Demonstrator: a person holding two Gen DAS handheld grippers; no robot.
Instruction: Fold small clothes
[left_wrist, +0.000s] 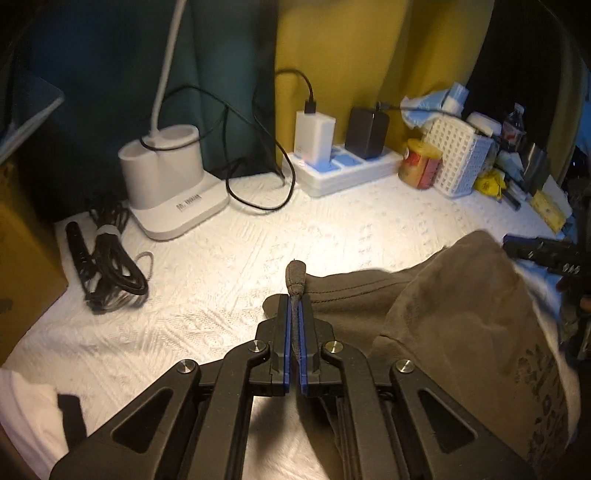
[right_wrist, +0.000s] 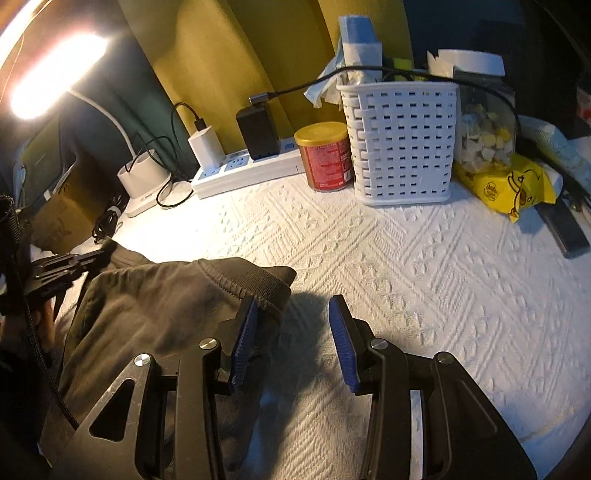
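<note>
In the left wrist view, the left gripper (left_wrist: 294, 306) is pinching a fold of the brown garment (left_wrist: 461, 317), its blue pads closed tight on the cloth. The garment is lying toward the desk's (left_wrist: 221, 266) near right edge.

In the right wrist view, the right gripper (right_wrist: 293, 332) is standing about half open, gripping nothing; its left pad (right_wrist: 242, 343) is sitting against the garment's (right_wrist: 166, 295) hem, the other over bare desk (right_wrist: 424, 266).
</note>
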